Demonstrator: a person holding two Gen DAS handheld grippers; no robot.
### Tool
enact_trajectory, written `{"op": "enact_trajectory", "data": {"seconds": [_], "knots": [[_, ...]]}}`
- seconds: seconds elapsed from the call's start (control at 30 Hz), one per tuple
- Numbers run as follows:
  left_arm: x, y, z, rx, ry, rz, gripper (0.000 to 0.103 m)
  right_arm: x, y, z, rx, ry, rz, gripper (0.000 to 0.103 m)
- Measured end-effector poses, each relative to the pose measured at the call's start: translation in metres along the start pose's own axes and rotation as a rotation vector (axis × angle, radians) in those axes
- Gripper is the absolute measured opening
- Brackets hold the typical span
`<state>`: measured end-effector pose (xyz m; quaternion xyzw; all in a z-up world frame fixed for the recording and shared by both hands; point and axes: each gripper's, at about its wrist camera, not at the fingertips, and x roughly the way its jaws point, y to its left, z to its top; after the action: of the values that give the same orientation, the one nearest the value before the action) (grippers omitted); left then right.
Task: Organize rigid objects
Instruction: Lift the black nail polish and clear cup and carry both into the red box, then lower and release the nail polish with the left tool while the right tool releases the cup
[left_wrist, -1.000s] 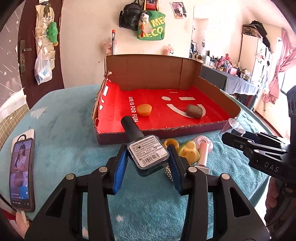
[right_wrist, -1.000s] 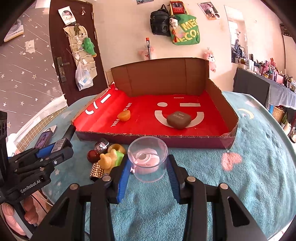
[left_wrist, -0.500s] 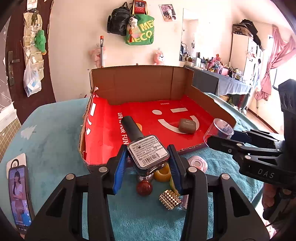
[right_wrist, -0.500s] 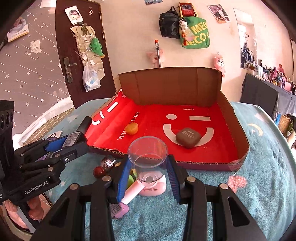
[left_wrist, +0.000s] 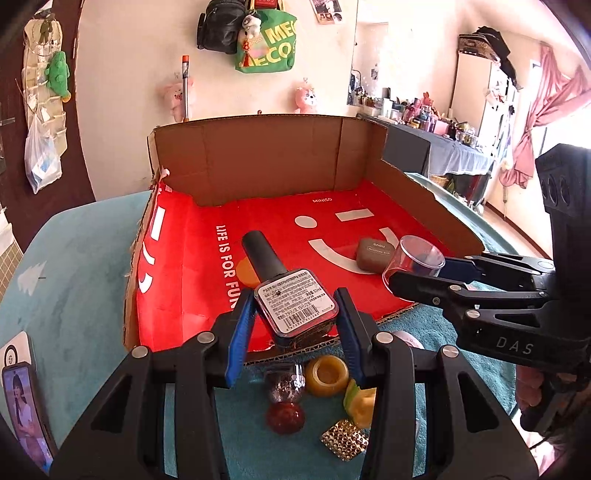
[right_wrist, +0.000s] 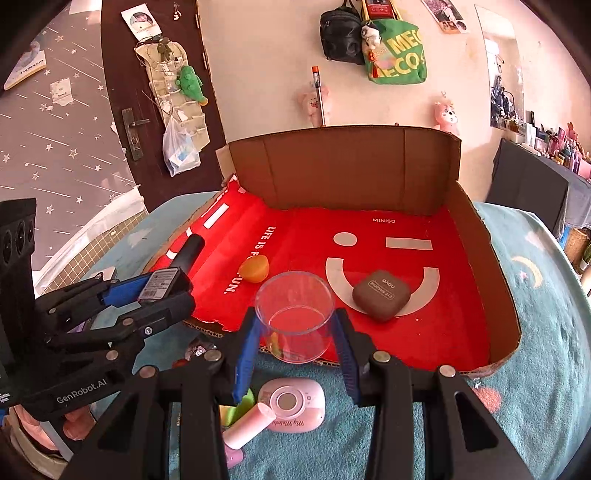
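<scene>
A: What is furthest left?

B: A phone lying on the teal tablecloth, well apart from the cardboard tray.

A: And the left gripper?

B: Clenched on a nail polish bottle, held above the tray's near edge. Its barcode label faces the camera and its black cap points in over the red floor. An orange piece sits on that floor just past the cap (half hidden in the left view, clear in the right).

A: Below the fingers?

B: Loose things on the cloth: a red ball, a yellow ring, a gold studded cube.

A: Further right?

B: A brown case rests inside the tray on the white smile. The right gripper grasps a clear plastic cup, mouth tipped away, over the tray's front edge. Under it lie a pink round compact and a pink tube.
</scene>
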<state>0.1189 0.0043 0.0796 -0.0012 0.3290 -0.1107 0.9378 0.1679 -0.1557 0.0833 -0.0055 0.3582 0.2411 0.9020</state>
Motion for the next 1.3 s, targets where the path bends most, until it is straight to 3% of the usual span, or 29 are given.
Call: {"op": "enact_trajectory", "data": {"seconds": [0.47, 0.73, 1.3], "knots": [[0.059, 0.015, 0.005, -0.038, 0.173, -0.029, 0.041, 0.053, -0.027, 0.006, 0.074, 0.152, 0.037, 0.042], [0.076, 0.022, 0.009, -0.056, 0.194, -0.013, 0.041, 0.068, -0.034, 0.006, 0.079, 0.18, 0.011, 0.042], [0.096, 0.026, 0.01, -0.064, 0.201, 0.031, 0.041, 0.08, -0.051, 0.01, 0.066, 0.155, -0.144, 0.042]]}}
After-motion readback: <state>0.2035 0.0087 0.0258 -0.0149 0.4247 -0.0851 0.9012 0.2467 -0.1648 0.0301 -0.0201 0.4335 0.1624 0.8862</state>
